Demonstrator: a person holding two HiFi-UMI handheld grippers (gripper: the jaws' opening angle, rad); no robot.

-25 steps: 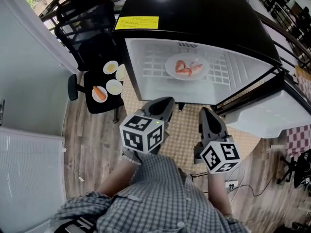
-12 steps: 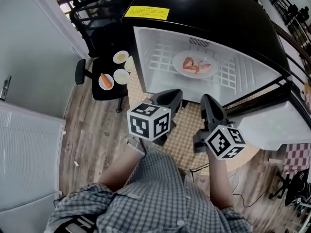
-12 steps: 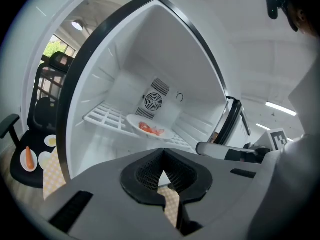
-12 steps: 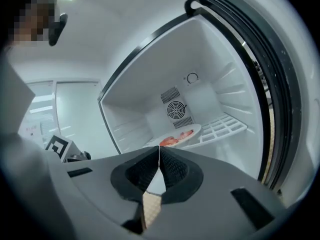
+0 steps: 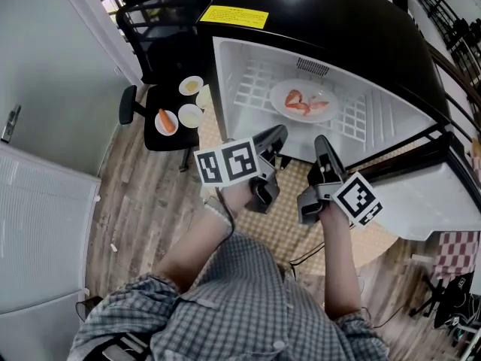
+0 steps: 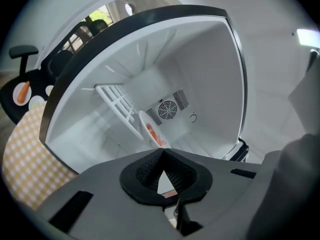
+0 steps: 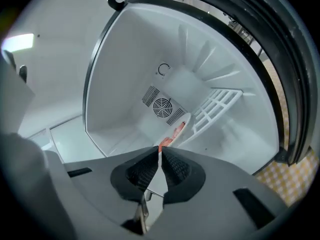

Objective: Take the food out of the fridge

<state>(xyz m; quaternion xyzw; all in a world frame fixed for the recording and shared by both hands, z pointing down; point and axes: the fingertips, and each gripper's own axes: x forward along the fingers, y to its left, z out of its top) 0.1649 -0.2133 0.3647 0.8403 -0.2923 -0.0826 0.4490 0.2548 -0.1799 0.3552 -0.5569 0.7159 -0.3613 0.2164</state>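
The left gripper (image 5: 276, 132) and right gripper (image 5: 322, 142) hovered side by side before the open black-cased fridge with a white interior (image 5: 225, 81), well short of its shelf. Each gripper's own view showed the jaws closed to the tips, the right pair with a bare slit, and nothing between them. On the white wire shelf (image 5: 254, 86) sat the round white plate (image 5: 284, 95) carrying red-and-pink food pieces (image 5: 301, 104). What the food was could not be made out, and both gripper views caught the plate only edge-on. Farther left, a black office chair (image 5: 129, 104) held small white dishes, one bearing an orange piece (image 5: 167, 119); the fridge wall cut off another.
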